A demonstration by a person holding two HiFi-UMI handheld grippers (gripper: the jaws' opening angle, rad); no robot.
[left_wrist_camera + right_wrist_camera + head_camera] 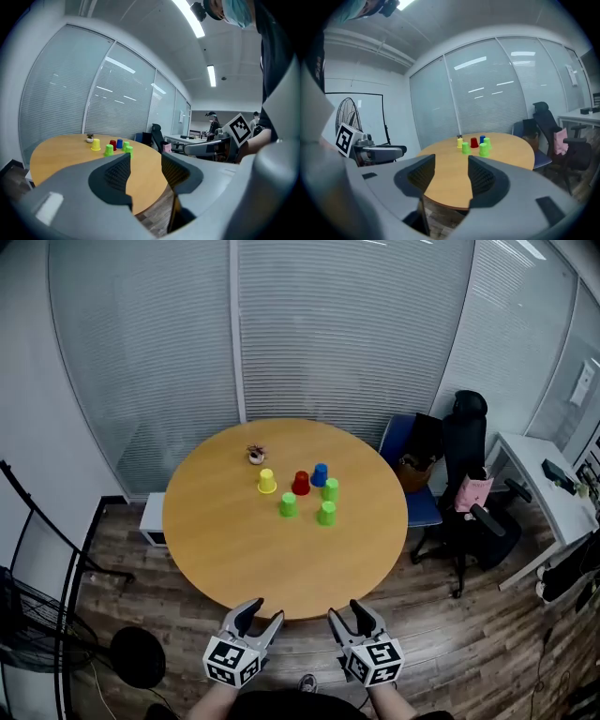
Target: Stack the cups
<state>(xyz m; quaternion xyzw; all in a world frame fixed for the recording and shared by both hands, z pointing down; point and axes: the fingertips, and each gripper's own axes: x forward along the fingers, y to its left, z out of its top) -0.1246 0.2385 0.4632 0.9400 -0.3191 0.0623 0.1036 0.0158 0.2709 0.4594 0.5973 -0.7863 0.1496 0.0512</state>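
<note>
Left gripper [263, 611] and right gripper [347, 612] jaws apart, empty, short of round wooden table [234, 549]. Blinds [328, 324] behind, plank floor [469, 643], office chair [466, 474] right. Six cups [300, 483] clustered beyond table centre, long axes vertical, wide ends down.

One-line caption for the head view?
Six coloured cups clustered on a round table; left tool and right tool open, empty, short of its edge.

Even ceiling-strip light, sharp centre, fisheye bending and dark vignette at edges
</note>
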